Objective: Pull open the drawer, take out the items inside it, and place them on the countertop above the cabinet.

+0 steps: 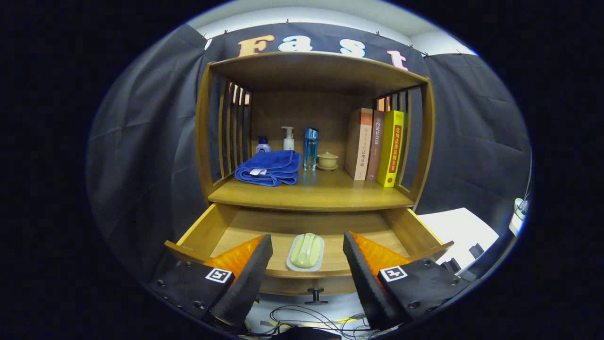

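Observation:
The wooden drawer (pixel 203 231) of the cabinet stands pulled out below the countertop (pixel 325 193). Inside it, near its front wall, lies a pale green soap bar on a light grey dish (pixel 306 252). My gripper (pixel 307 245) hovers over the drawer's front, open, with the soap dish lying between and below the two fingertips. Neither finger (pixel 255 264) touches the soap. The drawer's small dark knob (pixel 315 296) shows below the front panel.
On the countertop sit a folded blue towel (pixel 270 167), two small bottles (pixel 288 138), a tall blue bottle (pixel 310 148), a small lidded cup (pixel 327 160) and three upright books (pixel 377 146). A shelf roof (pixel 316 71) covers them. Cables (pixel 306 318) lie on the floor below.

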`<control>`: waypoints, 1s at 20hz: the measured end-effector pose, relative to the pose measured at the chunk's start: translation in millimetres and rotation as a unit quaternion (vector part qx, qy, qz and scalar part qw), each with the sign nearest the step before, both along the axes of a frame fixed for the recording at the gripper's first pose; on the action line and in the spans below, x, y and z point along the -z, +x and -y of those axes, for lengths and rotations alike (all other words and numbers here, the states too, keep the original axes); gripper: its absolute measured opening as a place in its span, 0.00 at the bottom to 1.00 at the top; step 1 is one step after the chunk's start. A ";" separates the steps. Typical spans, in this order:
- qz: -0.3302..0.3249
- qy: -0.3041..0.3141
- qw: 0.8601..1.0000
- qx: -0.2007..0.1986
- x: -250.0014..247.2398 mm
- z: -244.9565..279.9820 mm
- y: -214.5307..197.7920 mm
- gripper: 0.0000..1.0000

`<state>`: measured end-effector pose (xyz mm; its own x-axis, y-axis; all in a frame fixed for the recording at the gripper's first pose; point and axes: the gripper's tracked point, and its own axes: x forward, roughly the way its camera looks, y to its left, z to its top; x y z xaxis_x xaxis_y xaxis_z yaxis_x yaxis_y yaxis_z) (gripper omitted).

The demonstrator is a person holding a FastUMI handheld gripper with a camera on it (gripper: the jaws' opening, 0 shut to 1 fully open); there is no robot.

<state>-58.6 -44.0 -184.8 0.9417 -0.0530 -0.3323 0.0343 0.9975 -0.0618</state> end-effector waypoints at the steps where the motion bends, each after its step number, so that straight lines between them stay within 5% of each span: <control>1: -0.010 0.005 1.000 -0.001 4.6 -0.4 9.2 0.98; 10: -0.132 0.014 0.991 -0.008 81.0 2.1 76.6 0.98; 15: -0.215 0.049 0.975 0.028 135.0 7.2 80.5 0.98; 20: -0.261 0.049 0.963 0.040 160.1 9.3 85.1 0.83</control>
<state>26.5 -53.4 -344.9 0.6389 -0.0629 -0.7667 0.1004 0.9949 0.0020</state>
